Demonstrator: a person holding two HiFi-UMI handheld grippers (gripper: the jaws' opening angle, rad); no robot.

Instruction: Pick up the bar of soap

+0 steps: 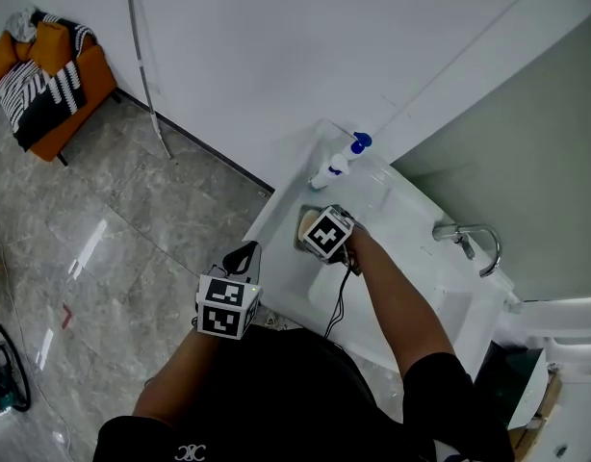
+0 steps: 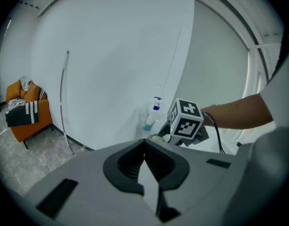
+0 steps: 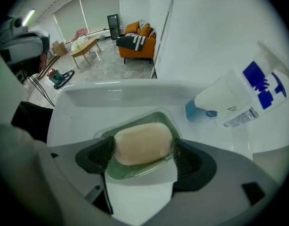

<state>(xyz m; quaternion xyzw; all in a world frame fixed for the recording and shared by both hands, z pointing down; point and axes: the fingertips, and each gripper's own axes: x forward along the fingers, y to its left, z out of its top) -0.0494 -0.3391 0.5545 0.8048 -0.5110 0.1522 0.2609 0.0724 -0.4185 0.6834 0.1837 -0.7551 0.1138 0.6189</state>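
Right gripper (image 3: 143, 157) has its jaws spread wide either side of the bar of soap (image 3: 142, 142), sitting in a green dish (image 3: 114, 172) on the sink (image 3: 83, 112); left gripper (image 2: 145, 166) is pressed together, empty

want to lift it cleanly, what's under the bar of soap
The bar of soap rests in a green soap dish on the white sink ledge. The dish floor beneath it is covered.
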